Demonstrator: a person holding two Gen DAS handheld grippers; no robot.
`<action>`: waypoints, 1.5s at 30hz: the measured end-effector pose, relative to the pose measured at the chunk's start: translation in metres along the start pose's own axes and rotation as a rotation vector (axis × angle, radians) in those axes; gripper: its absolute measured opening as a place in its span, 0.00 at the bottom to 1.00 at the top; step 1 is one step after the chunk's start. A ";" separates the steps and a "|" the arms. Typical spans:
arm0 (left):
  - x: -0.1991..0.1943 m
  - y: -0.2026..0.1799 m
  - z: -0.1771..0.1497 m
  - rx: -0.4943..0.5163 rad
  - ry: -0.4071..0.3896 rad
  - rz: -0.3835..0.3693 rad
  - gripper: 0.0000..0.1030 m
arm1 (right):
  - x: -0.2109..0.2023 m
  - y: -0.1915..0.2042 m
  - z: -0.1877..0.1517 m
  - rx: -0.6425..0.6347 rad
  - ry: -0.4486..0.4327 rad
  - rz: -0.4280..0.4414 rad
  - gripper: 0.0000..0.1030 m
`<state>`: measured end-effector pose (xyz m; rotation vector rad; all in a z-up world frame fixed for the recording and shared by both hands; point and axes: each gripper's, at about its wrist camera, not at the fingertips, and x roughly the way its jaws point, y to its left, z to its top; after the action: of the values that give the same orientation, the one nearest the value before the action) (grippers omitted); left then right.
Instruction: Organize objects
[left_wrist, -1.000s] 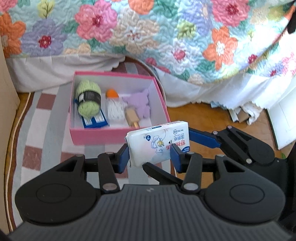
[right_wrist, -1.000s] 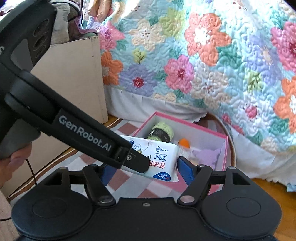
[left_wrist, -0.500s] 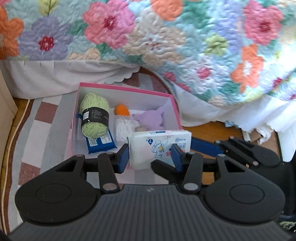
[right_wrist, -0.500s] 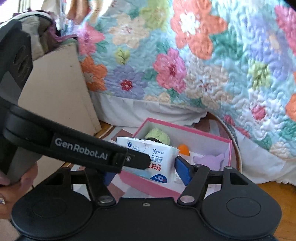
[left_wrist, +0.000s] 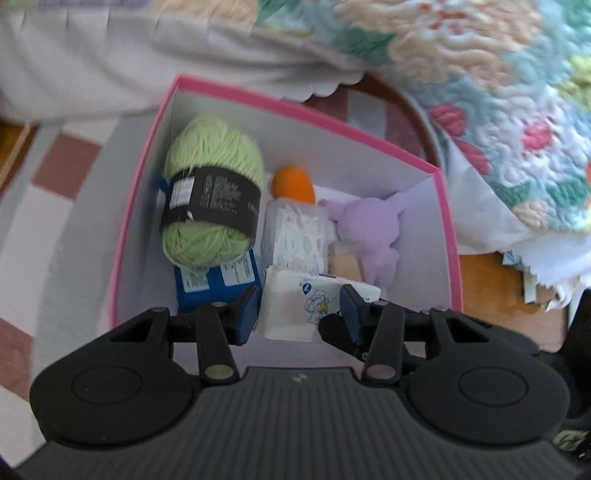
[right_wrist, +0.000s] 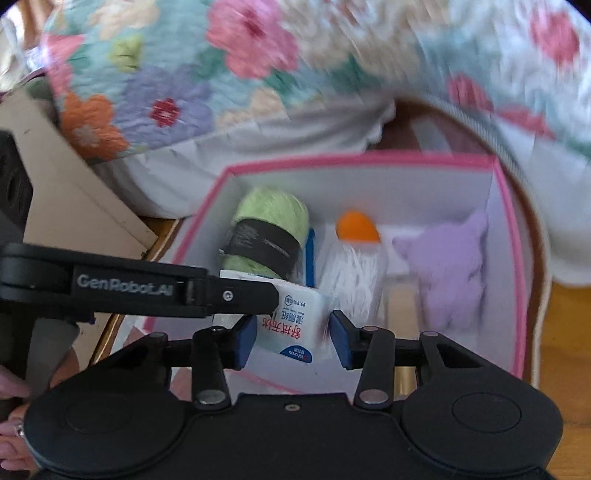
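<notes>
Both grippers on one wet-wipe pack (left_wrist: 306, 310), low over the near end of the pink box (left_wrist: 147, 155).

Left gripper (left_wrist: 299, 312) is clamped on the pack. Right gripper (right_wrist: 291, 334) has just been closing with the pack's other end between its pads; the blur hides whether they press it. "GenRobot.AI" reads on the left tool's finger. Pack print: red Chinese characters, "99.9%", a blue tab, a cartoon; the rest is too smeared to read. Boxed: green yarn ball (left_wrist: 212, 192) with an unreadable black band, sitting on a blue packet (left_wrist: 216, 282); an orange-capped white item (left_wrist: 295, 225); a purple plush (left_wrist: 369, 229). A floral quilt (right_wrist: 221, 66) hangs behind.
</notes>
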<state>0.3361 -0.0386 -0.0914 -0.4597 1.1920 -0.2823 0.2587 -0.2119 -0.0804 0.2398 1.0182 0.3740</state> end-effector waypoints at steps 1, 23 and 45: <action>0.005 0.003 0.000 -0.017 0.008 -0.008 0.44 | 0.005 -0.003 -0.001 0.002 0.008 -0.008 0.48; -0.048 -0.006 -0.040 0.168 -0.162 0.099 0.57 | -0.038 0.000 -0.024 -0.031 -0.097 -0.122 0.52; -0.193 -0.049 -0.096 0.323 -0.216 0.314 0.78 | -0.157 0.083 -0.043 -0.184 -0.171 -0.179 0.59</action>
<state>0.1800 -0.0136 0.0634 -0.0169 0.9675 -0.1457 0.1321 -0.2001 0.0504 0.0138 0.8243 0.2773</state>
